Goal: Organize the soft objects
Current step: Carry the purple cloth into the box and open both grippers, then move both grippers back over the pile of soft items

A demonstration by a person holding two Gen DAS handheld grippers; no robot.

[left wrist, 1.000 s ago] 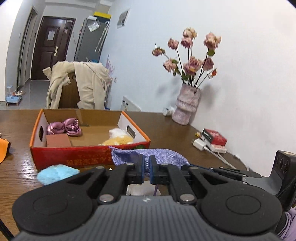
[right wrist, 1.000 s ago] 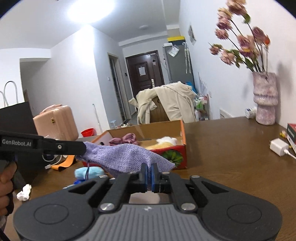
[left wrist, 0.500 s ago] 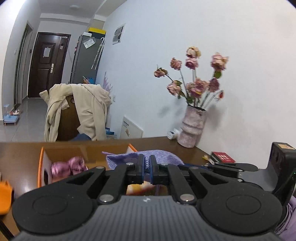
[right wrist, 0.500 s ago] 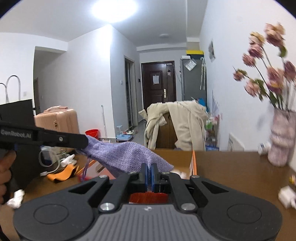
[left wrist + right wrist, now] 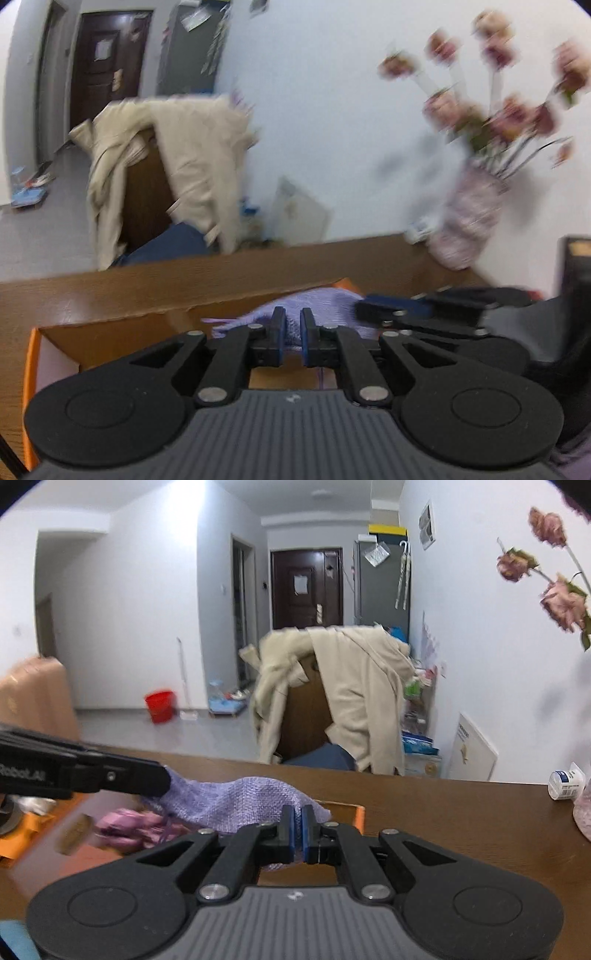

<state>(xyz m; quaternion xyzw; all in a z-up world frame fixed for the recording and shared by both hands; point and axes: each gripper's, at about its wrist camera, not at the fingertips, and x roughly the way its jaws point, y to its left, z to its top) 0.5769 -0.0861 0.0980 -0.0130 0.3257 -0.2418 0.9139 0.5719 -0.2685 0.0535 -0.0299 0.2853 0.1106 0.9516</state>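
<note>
A purple knitted cloth [image 5: 236, 801] hangs stretched between both grippers over the orange cardboard box [image 5: 110, 332]. My left gripper [image 5: 293, 325] is shut on one edge of the cloth [image 5: 317, 301]; it also shows from the side in the right wrist view [image 5: 162, 781]. My right gripper [image 5: 298, 821] is shut on the other edge; it shows at the right in the left wrist view [image 5: 364, 306]. Pink shiny soft items [image 5: 129, 821] lie in the box under the cloth. The box's far orange rim [image 5: 356, 814] sits just beyond my right fingertips.
A vase of dried pink roses [image 5: 469, 221] stands at the table's right against the wall. A chair draped with a beige coat [image 5: 332, 694] stands beyond the far table edge. A small white bottle [image 5: 563, 784] lies near the vase. An orange item [image 5: 26, 827] lies left of the box.
Both grippers have carried the purple cloth forward and lower, from in front of the box to over its inside. Both views are closer to the far table edge.
</note>
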